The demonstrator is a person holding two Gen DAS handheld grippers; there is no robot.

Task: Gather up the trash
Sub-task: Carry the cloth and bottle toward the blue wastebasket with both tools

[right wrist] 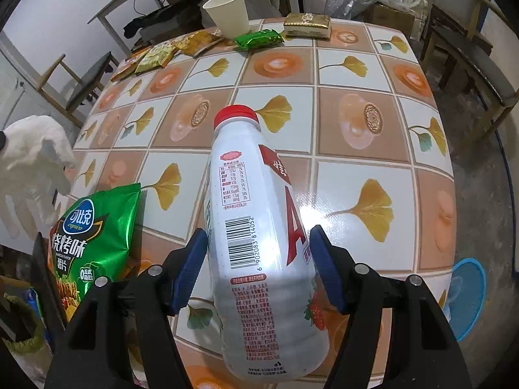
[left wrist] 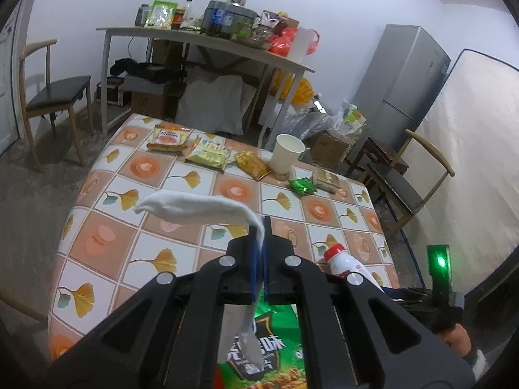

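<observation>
My left gripper [left wrist: 261, 227] is shut on a white paper tissue [left wrist: 194, 207], which hangs in the air over the tiled tablecloth [left wrist: 155, 236]. The same tissue [right wrist: 35, 149] shows at the left edge of the right wrist view. A white drink bottle [right wrist: 259, 227] with a red cap is clamped between the blue pads of my right gripper [right wrist: 259, 236], cap pointing away from me and above the table. A green crisp bag [right wrist: 94, 243] lies at the table's near left corner. The bottle [left wrist: 343, 262] and the bag [left wrist: 275, 340] also appear below my left gripper.
At the table's far side stand a paper cup [right wrist: 228, 11], a green wrapper [right wrist: 259, 39], a gold packet [right wrist: 306, 24] and several snack packets [left wrist: 188, 146]. Chairs [left wrist: 55, 97] flank the table. A blue round container [right wrist: 467, 298] sits on the floor at right. A cluttered desk [left wrist: 207, 42] stands behind.
</observation>
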